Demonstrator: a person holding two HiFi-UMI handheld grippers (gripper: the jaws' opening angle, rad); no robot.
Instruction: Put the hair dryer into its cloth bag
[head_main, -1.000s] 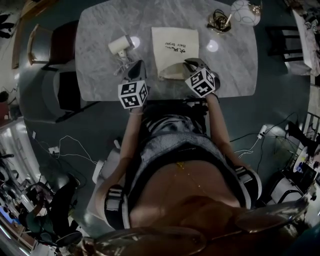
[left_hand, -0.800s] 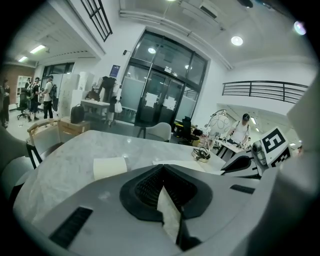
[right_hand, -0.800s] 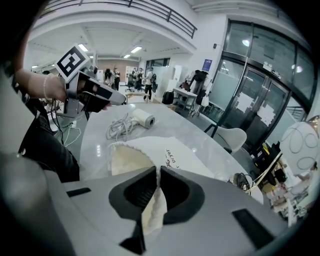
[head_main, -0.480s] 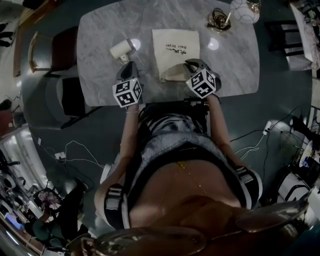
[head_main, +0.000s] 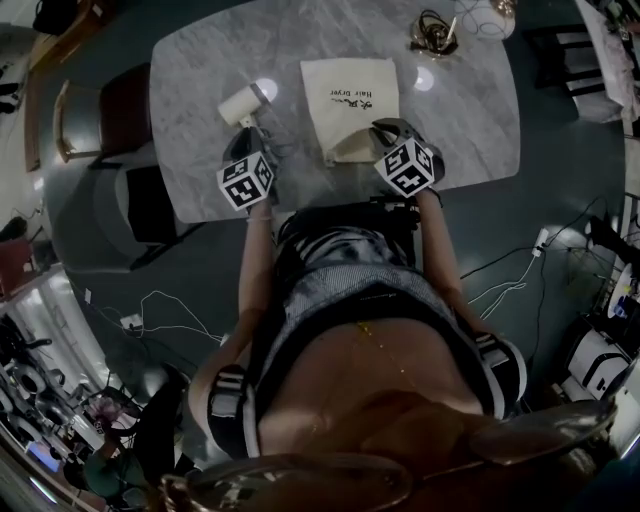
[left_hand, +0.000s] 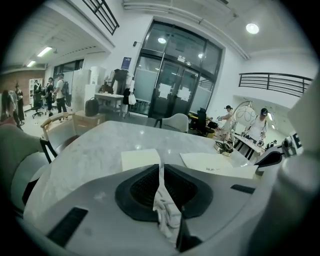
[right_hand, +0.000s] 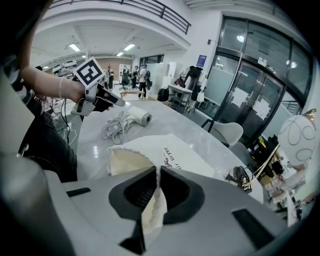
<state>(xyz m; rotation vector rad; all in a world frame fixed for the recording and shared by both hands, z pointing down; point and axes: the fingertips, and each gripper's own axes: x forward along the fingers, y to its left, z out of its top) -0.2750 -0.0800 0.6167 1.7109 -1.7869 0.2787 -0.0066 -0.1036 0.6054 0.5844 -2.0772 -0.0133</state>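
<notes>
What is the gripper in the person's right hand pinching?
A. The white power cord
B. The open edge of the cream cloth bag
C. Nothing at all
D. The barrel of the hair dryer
B. In the right gripper view, the right gripper has its jaws closed on the rim of the cloth bag at its open mouth, while the hair dryer lies apart on the table.

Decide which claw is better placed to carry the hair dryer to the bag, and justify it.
Left, probably. The left claw is beside the hair dryer, shut on its white cord; the right claw is pinching the cloth bag open.
</notes>
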